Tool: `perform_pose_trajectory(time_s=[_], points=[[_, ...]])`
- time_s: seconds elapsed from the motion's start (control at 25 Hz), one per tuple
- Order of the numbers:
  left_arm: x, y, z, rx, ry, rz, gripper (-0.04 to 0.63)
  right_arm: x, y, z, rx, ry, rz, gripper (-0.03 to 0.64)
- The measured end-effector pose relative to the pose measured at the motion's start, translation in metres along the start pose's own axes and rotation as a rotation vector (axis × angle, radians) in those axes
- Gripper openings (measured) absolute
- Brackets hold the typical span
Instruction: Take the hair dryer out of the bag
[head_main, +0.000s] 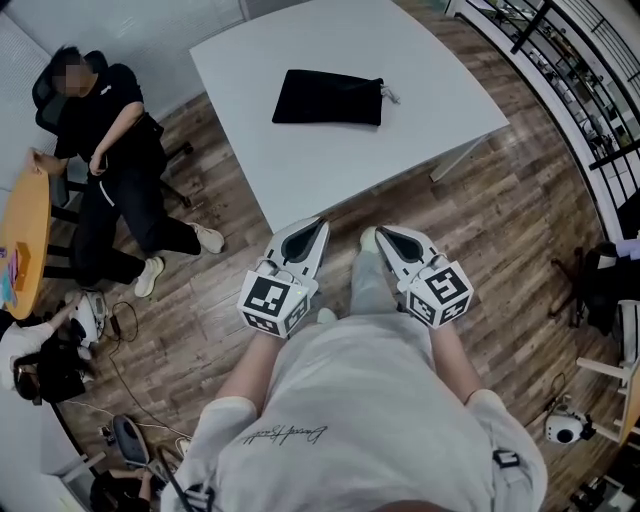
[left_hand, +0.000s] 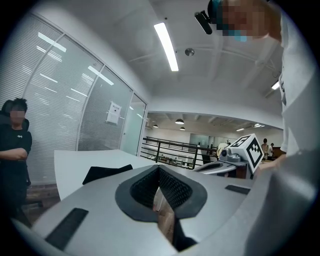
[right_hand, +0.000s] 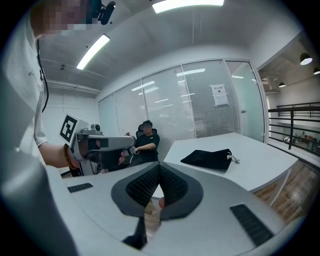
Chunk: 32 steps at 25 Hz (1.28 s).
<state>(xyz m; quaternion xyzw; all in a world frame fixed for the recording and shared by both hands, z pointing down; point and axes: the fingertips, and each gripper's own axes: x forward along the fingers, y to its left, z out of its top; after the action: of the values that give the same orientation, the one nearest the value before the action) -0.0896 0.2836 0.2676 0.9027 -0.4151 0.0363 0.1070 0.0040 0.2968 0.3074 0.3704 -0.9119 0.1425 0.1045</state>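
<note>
Bag (head_main: 328, 97): one black, matt fabric pouch, roughly rectangular, lying flat on the white table (head_main: 300, 180). It sits about mid-top, well back from the near corner and apart from every edge. Its long axis runs across the head view from left to right, roughly in line with the table's near-right edge. The gathered mouth, with a short pale cord end (head_main: 390, 95), points toward the table's right corner, and the closed short end faces the left edge. The surface shows slight fullness and few creases. The hair dryer is not visible in any view, so whether it is inside cannot be told. Left gripper (head_main: 322, 222): jaws closed tip to tip with nothing between them, held over the floor just short of the table's near corner. Right gripper (head_main: 380, 232): likewise clenched and empty, just beside the left one and pointing toward the table. That near corner and a stretch of white top lie between both grippers and the bag. Surroundings: a seated person in black (head_main: 110, 150) on an office chair off the table's left edge, a round wooden table (head_main: 25, 240) further left, cables (head_main: 125, 380) on the wood floor, and a dark railing (head_main: 560, 60) beyond the right edge.
</note>
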Motion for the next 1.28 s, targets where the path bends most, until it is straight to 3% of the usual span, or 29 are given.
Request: perform_pose_trajectory(time_s=[0.36,0.84,1.28], points=[[0.09,0.044,0.013,0.008,-0.001,0.027,0.011,0.053,-0.088,0.028,-0.039,-0.013,0.041,0.025],[0.217,0.094,0.036,-0.001,0.035,0.106,0.012,0.109,-0.208,0.064,-0.089,0.053,0.162,0.025],[0.253,0.123,0.04,-0.019,0.065,0.168,0.011,0.155,-0.254,0.069,-0.104,0.101,0.241,0.025]])
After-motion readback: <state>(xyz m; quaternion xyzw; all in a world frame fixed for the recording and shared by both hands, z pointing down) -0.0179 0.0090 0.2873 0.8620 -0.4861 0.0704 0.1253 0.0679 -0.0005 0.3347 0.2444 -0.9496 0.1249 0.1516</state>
